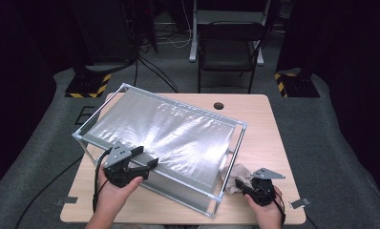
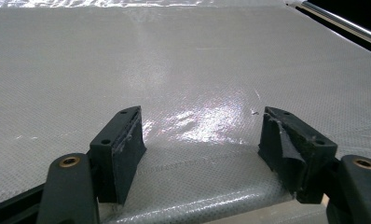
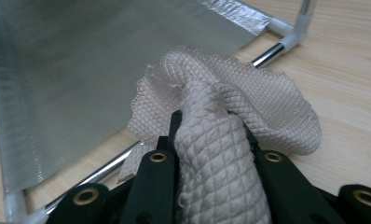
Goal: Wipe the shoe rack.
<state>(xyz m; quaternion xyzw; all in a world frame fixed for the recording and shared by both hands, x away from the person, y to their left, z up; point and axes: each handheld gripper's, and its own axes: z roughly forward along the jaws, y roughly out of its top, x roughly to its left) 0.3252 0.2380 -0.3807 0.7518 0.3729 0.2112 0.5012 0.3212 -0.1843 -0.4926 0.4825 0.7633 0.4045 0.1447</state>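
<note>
Where its jaws pinch together, the right claw (image 3: 214, 140) grips a bunched beige cloth (image 3: 230, 102), held just above the wooden tabletop (image 1: 264, 119) beside the near right corner of a metal-framed box (image 1: 228, 157). The left claw (image 2: 202, 140) stands open, nothing between its jaws, over the box's shiny silver cover (image 2: 174, 60).

Two handheld black grippers, bare forearms

The left gripper (image 1: 147, 156) and right gripper (image 1: 241, 185) are matte black, each topped by a grey three-cornered plate (image 1: 117, 154) and trailing a black cable (image 1: 98, 183). Brass-coloured bushings (image 2: 69, 161) sit in the jaw arms; the blocky pads (image 2: 123, 148) have small screw holes and scuffed, peeling facing. No sleeves show.
</note>
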